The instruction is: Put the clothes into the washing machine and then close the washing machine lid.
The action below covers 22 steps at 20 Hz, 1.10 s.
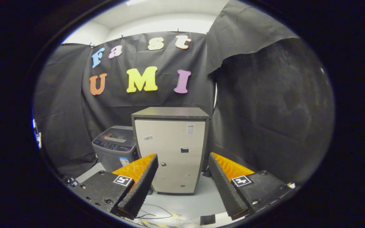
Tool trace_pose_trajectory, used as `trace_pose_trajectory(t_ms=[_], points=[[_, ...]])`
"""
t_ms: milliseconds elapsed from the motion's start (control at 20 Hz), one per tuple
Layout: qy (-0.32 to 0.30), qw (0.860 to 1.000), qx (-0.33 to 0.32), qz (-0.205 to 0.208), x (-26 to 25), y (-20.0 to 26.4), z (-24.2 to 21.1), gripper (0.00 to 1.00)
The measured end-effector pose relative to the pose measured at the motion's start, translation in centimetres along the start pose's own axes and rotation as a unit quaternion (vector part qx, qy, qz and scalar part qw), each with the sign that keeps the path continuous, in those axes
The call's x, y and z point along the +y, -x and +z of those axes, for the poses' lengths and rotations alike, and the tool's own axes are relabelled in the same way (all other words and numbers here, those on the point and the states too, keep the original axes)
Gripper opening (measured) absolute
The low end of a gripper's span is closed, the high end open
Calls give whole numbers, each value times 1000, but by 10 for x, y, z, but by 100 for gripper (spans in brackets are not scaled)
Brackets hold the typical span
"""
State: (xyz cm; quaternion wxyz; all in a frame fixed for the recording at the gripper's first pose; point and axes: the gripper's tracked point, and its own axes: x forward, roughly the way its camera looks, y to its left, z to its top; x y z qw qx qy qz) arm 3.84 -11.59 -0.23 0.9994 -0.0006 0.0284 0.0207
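- Far left, the black cloth wall (62, 120) hangs down to the pale floor (182, 202); a few small dark bits lie at its foot, too small for you to tell what they are.
- Next comes the washer (115, 147): a small grey top-loader standing on the floor with its lid down flat and a control strip along the near edge of the top. It sits beyond your left finger (141, 183) and off to the left of it, well apart from the claw.
- Just right of the washer, touching or nearly so, stands a taller cabinet (169, 152) with a dark top and a pale front bearing a few small stickers. You see it straight ahead, through the gap between the fingers.
- Your claw (182, 161) is spread wide, released, with nothing between the fingers; both fingertips point at the cabinet front.
- A thin dark cable (152, 215) loops on the floor below the left finger.
- Past the right finger (223, 186), a black drape (274, 104) covers the whole right side.
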Motion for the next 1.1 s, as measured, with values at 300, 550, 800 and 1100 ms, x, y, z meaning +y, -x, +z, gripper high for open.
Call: trace_pose_trajectory(t_ms=[300, 550, 800, 1100], points=[[-3, 1000, -8, 4, 3, 12, 12, 99], [-15, 1000, -9, 3, 0, 18, 13, 99], [-21, 1000, -8, -2, -6, 24, 11, 99], [-13, 1000, -13, -3, -4, 33, 15, 99]])
